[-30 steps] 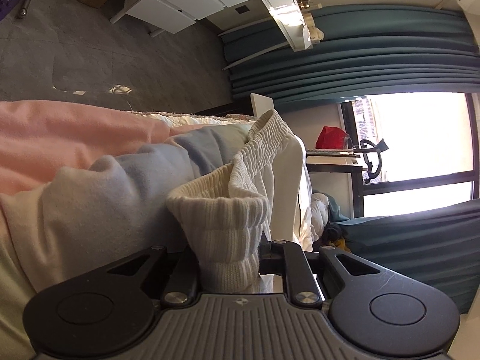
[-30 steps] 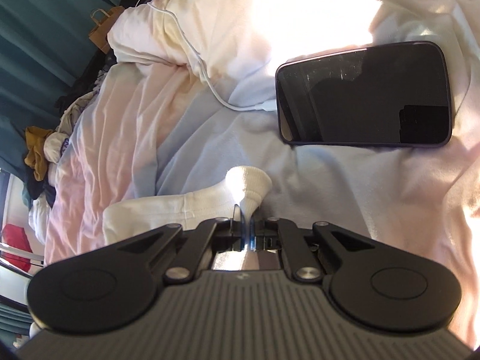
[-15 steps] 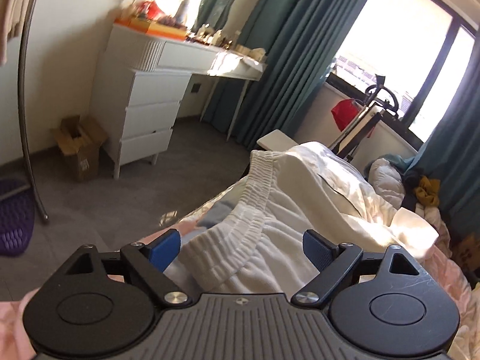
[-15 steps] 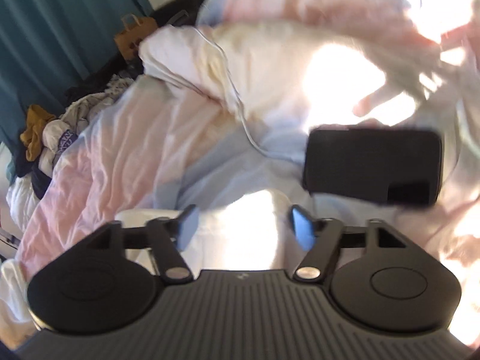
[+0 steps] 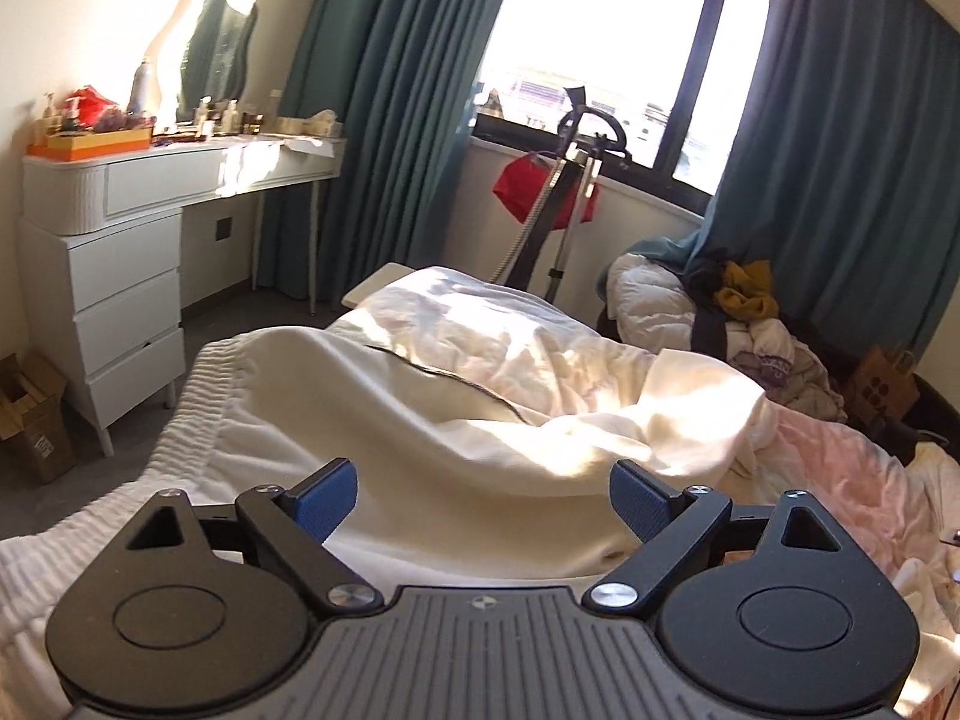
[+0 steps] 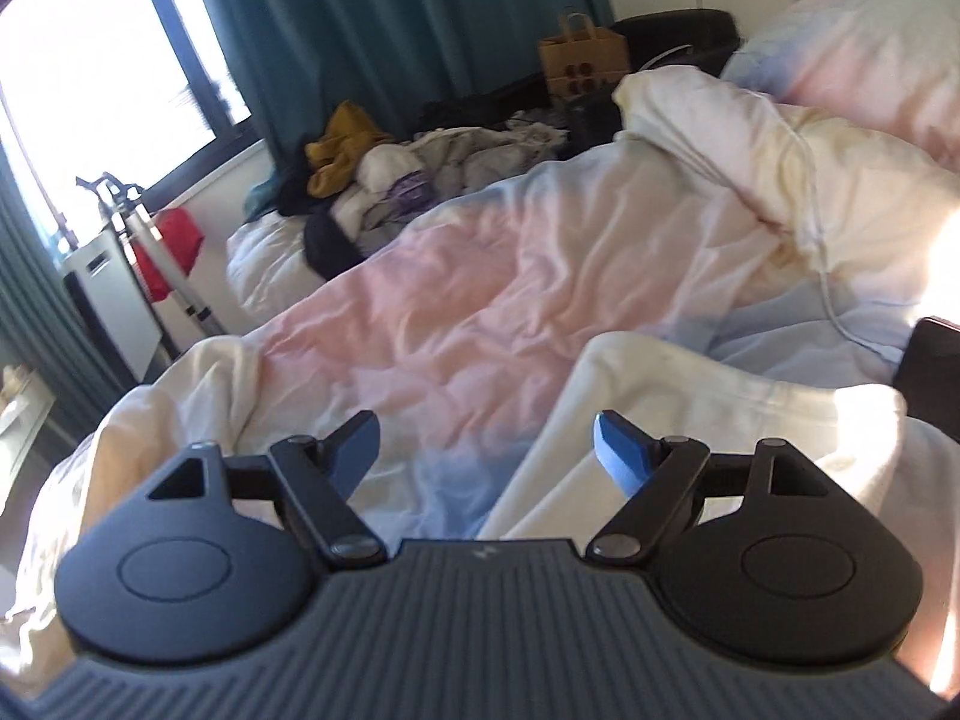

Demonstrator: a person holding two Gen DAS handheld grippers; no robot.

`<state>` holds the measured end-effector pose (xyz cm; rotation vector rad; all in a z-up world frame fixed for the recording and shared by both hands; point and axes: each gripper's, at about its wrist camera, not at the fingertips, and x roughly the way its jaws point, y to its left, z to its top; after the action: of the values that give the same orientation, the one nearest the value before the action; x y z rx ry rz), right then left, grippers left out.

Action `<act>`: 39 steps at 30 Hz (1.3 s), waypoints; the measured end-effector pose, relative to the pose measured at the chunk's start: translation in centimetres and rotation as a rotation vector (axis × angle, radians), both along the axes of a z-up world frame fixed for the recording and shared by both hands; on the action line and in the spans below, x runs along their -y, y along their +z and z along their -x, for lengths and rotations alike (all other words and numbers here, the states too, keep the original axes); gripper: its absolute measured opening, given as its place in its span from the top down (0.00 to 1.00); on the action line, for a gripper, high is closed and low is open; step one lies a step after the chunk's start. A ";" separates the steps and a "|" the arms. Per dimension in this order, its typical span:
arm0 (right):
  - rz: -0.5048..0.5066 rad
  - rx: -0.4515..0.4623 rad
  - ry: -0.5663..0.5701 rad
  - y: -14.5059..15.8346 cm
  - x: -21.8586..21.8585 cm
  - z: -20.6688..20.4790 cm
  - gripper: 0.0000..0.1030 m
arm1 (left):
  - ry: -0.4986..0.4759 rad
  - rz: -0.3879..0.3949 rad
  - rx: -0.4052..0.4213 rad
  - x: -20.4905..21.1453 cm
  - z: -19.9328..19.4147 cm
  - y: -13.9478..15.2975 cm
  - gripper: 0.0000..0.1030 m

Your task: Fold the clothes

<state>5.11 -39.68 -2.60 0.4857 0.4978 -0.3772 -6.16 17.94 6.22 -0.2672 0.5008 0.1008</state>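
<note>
Both claws level over bed, L claw [image 5: 483,498] & R claw [image 6: 486,447] spread wide (empty), above white pants [image 5: 372,420].

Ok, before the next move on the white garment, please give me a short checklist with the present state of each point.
1. Left gripper open, empty: ok.
2. Right gripper open, empty: ok.
3. White cotton garment with ribbed elastic waistband lying on the bed: ok.
4. Garment smooth and flat: not ok, it is rumpled.
5. Black phone clear of the garment: cannot tell.
</note>
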 end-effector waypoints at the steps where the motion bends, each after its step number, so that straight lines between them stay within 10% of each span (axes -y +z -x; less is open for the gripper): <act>1: 0.008 0.003 0.029 0.0 -0.7 -0.2 0.22 | -0.024 0.001 -0.006 1.3 -1.0 -0.2 0.10; 9: 0.073 0.027 0.263 -0.4 -6.6 -2.2 0.23 | -0.155 -0.053 -0.051 10.0 -8.9 -3.9 0.10; 18: 0.144 0.059 0.488 -2.2 -11.8 -4.5 0.24 | -0.187 -0.044 -0.114 10.7 -13.4 -9.1 0.10; 33: 0.602 -0.001 0.817 -5.4 -23.9 -24.2 0.25 | -0.336 0.072 0.001 9.8 -17.0 -15.5 0.10; 39: 0.685 -0.110 0.881 -5.0 -26.9 -26.5 0.77 | -0.335 0.175 0.007 8.2 -18.0 -16.0 0.09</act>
<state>31.57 -12.74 -7.63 -0.4321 0.6006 0.2855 11.80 9.73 -9.80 -0.3511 0.5421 -0.2713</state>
